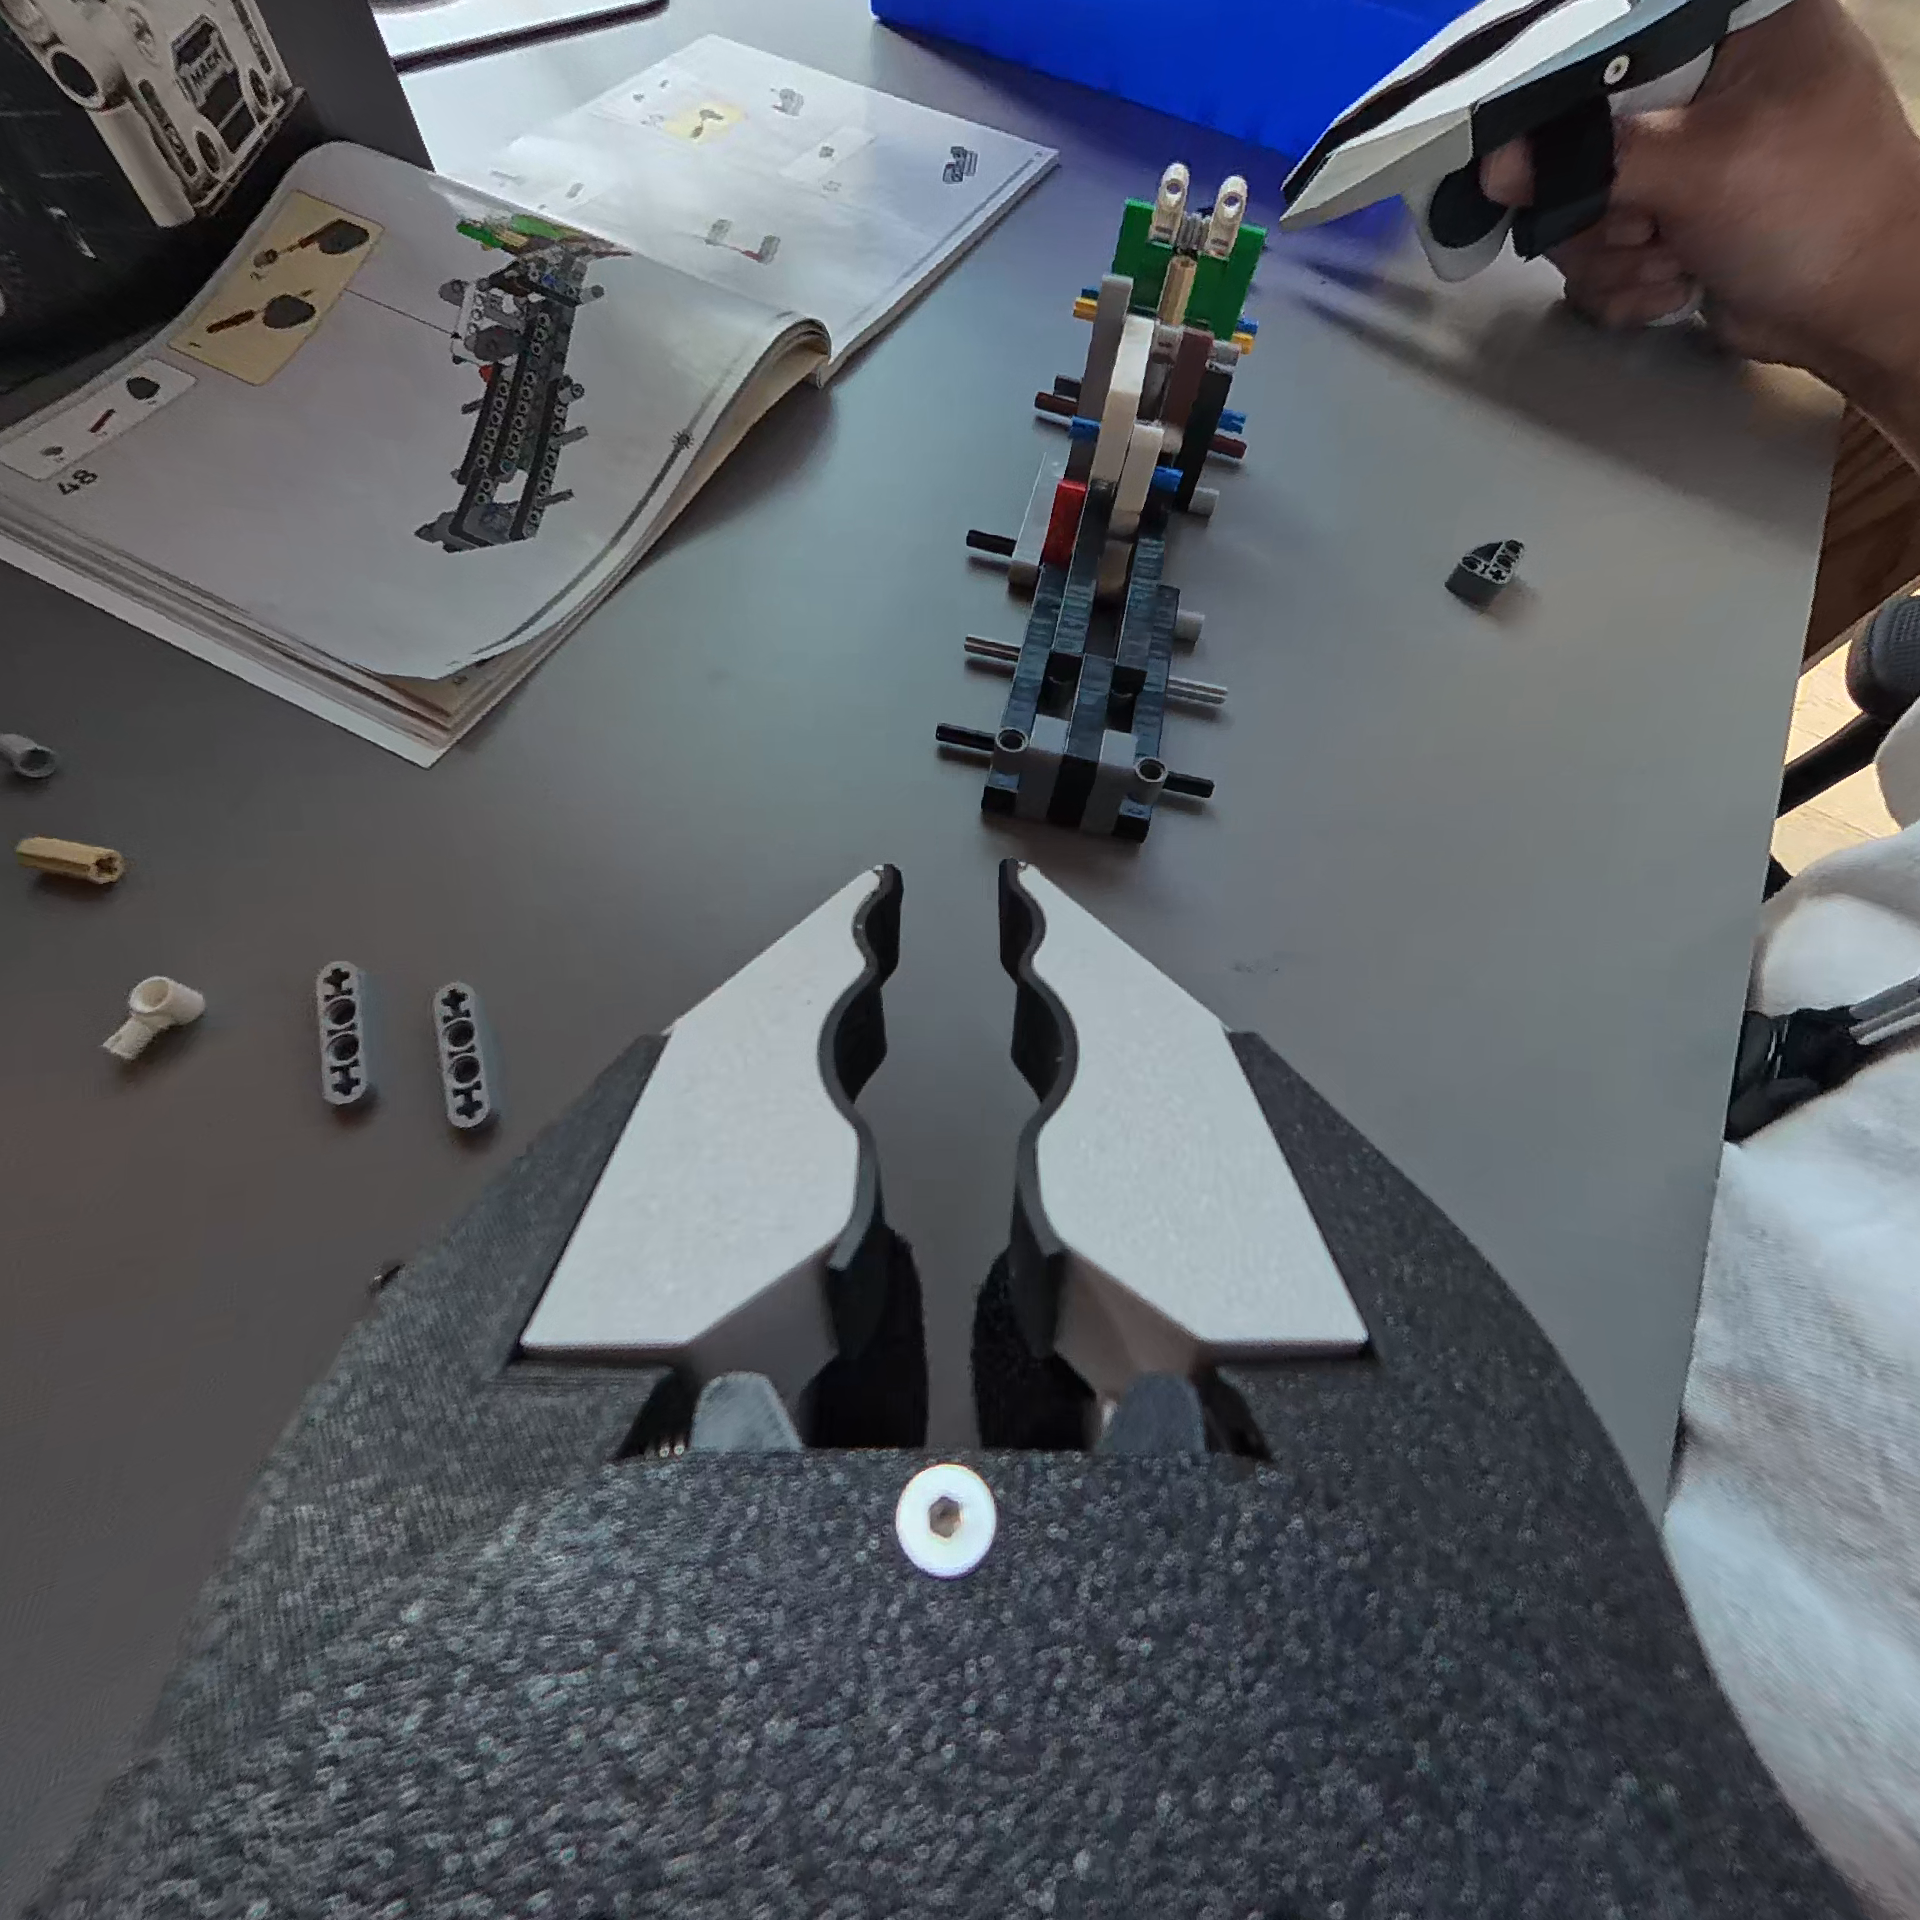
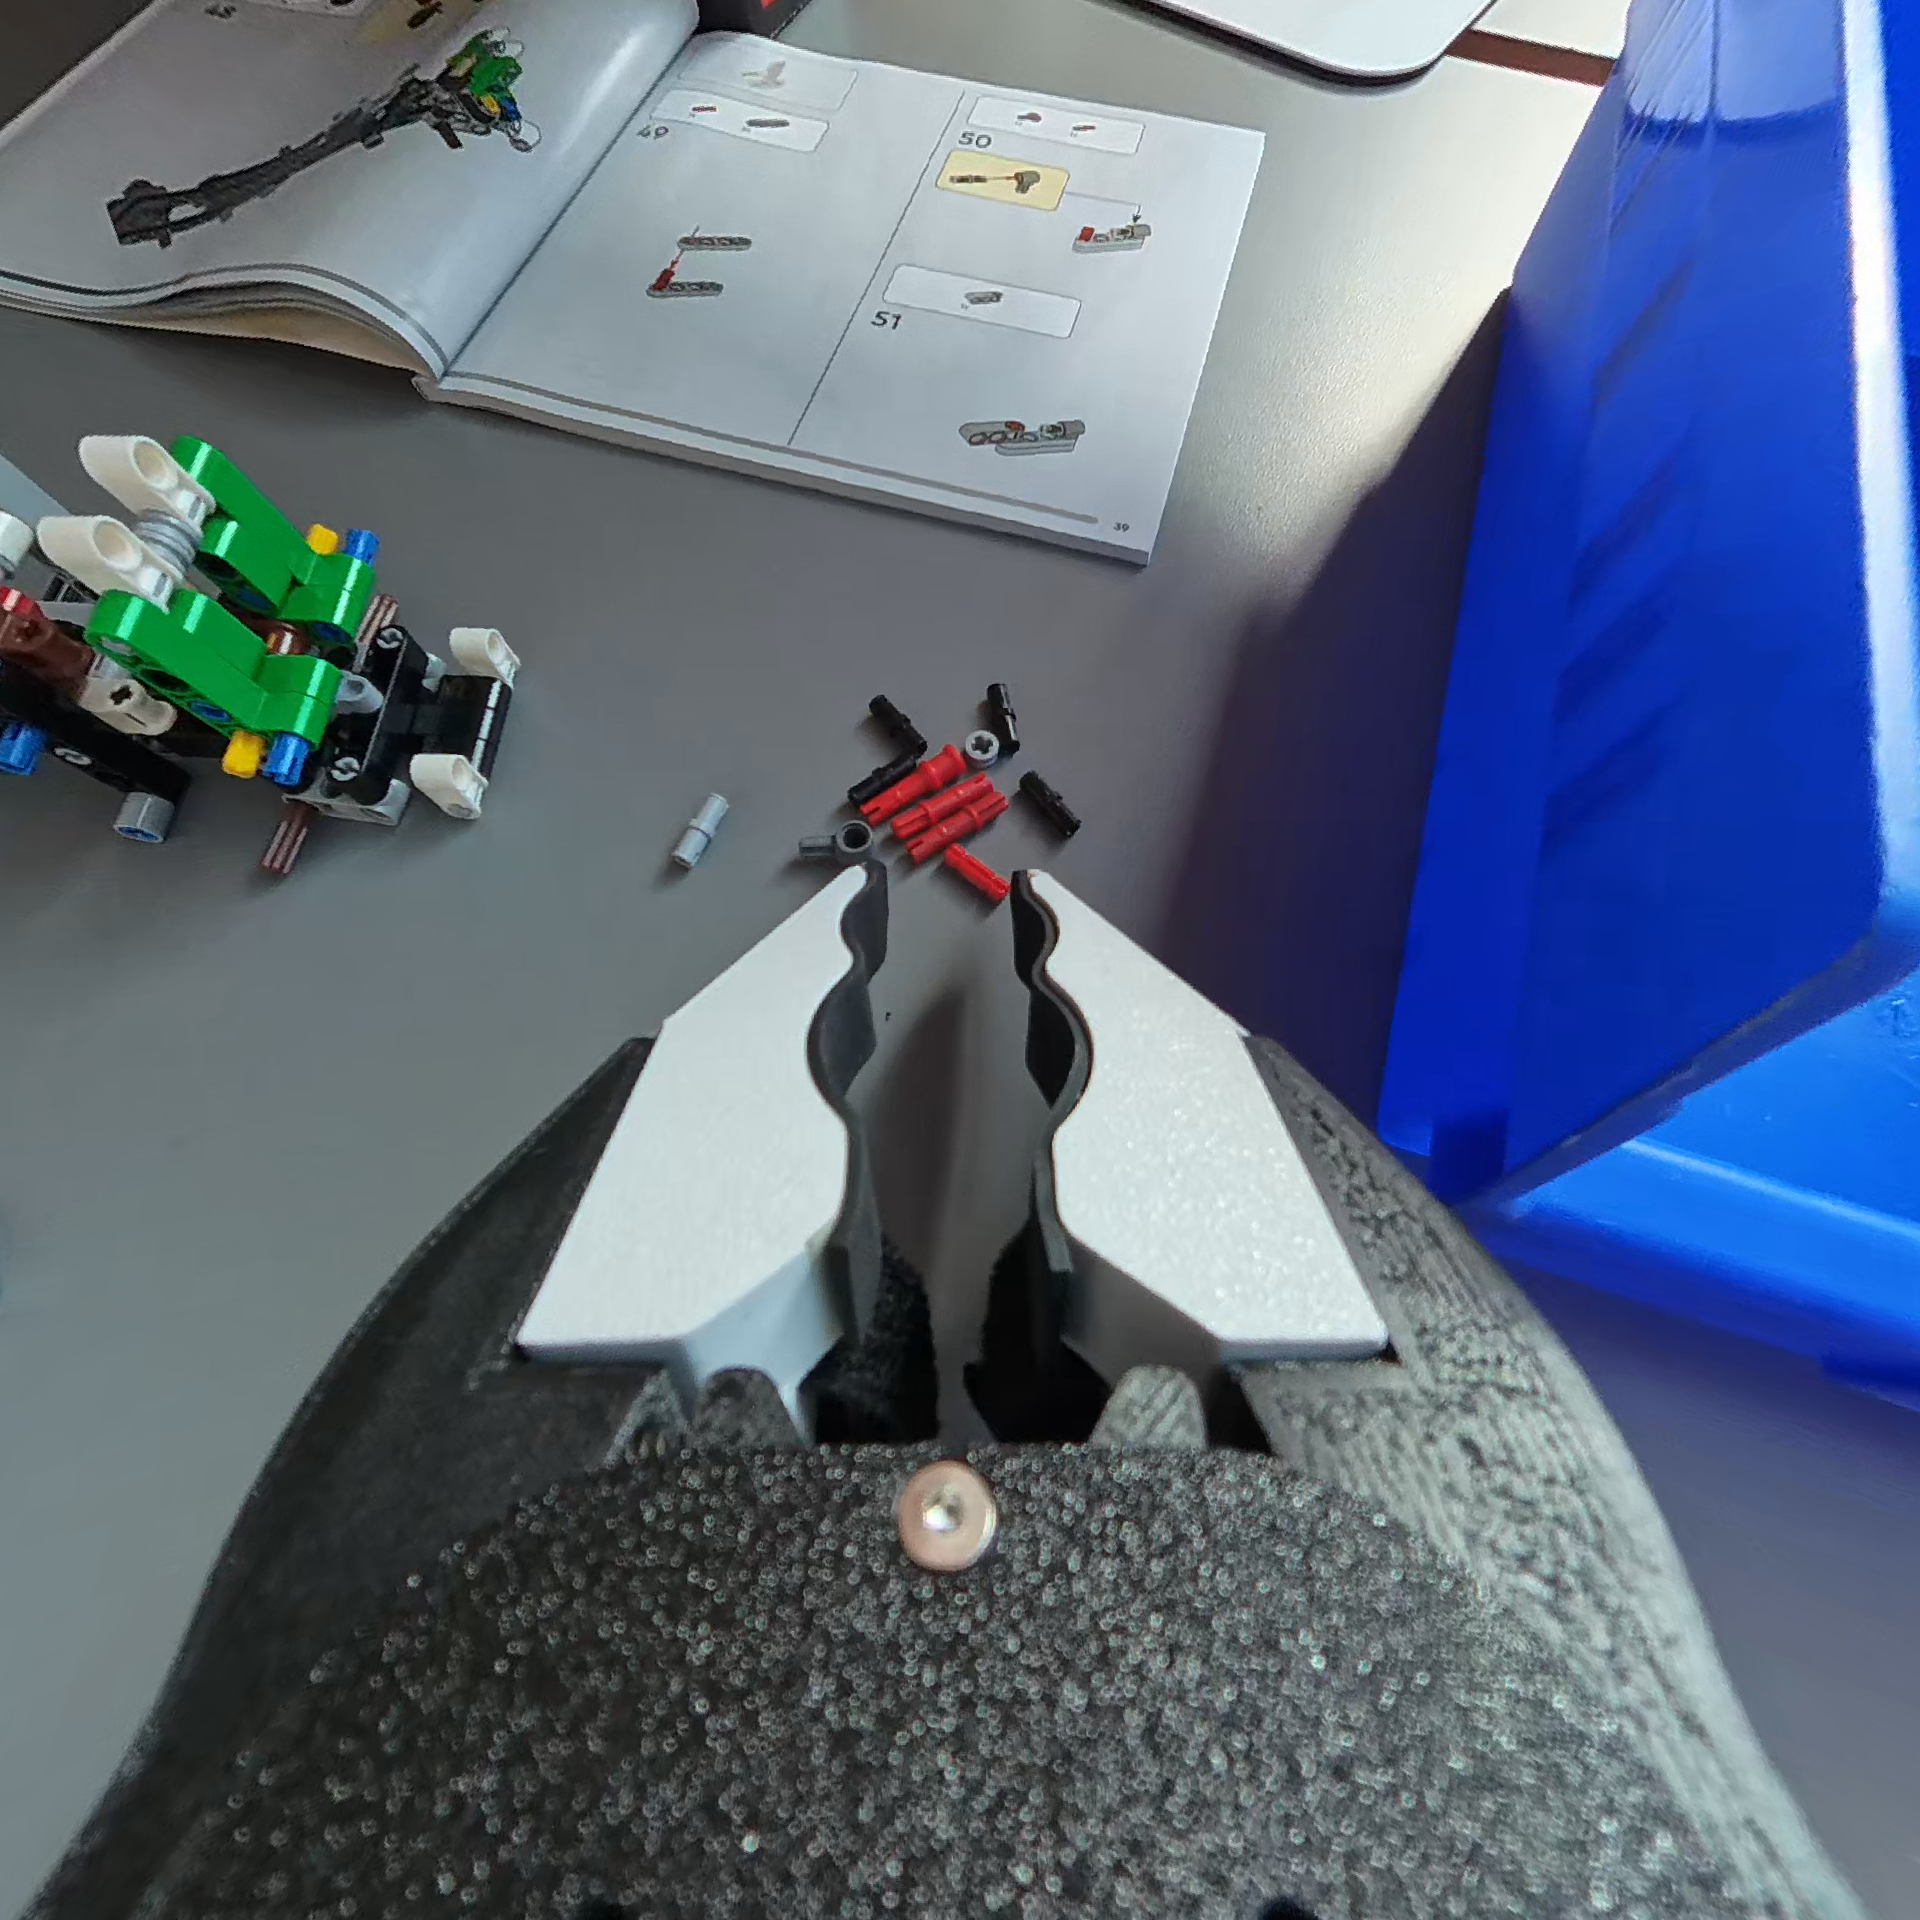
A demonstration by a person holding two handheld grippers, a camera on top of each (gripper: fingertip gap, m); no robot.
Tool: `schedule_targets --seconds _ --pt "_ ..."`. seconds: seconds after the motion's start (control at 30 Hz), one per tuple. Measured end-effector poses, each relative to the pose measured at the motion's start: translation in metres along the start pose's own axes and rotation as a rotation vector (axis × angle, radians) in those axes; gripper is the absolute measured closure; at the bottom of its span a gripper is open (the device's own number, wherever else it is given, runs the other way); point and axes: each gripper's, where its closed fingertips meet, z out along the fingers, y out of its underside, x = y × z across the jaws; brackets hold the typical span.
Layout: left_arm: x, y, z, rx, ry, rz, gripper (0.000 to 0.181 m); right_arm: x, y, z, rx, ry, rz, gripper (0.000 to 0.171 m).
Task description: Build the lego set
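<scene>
A long lego chassis (image 1: 1107,582) lies on the dark table, its green end far from me; that green end shows in the right wrist view (image 2: 239,644) at the left. My left gripper (image 1: 948,871) is open and empty, just short of the chassis's near end. My right gripper (image 2: 943,878) is open and empty, its tips just before a small pile of red pins (image 2: 948,805) and black pins (image 2: 1047,802). The right gripper also shows in the left wrist view (image 1: 1455,125), held in a hand at the far right.
An open instruction booklet (image 1: 499,416) lies at the left, also in the right wrist view (image 2: 831,270). Loose parts: two grey beams (image 1: 405,1039), a white connector (image 1: 156,1013), a tan piece (image 1: 71,860), a dark grey piece (image 1: 1488,569), a light grey pin (image 2: 698,829). A blue bin (image 2: 1683,623) stands at the right. My right fingertips sit around 35 cm from my left ones. My right gripper is the nearer one to the light grey pin (image 2: 698,829): about 4 cm, against 30 cm.
</scene>
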Motion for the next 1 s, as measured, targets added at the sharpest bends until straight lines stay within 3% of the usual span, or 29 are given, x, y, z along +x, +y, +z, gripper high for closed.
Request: schedule_targets --seconds 0.23,0.43,0.87,1.0 --pt "0.001 0.000 0.002 -0.008 0.019 0.014 0.164 0.003 0.000 0.000 0.002 0.005 0.027 0.148" --pt "0.001 -0.003 -0.001 0.014 0.028 0.010 0.164 0.012 -0.007 0.006 0.012 0.122 0.158 0.152" --pt "0.001 -0.001 0.001 0.001 -0.005 0.045 0.164 0.002 -0.001 0.023 -0.101 0.153 0.102 0.159" --pt "0.001 0.000 0.002 -0.012 -0.013 0.052 0.164 0.005 -0.002 0.024 -0.106 0.180 0.080 0.167"
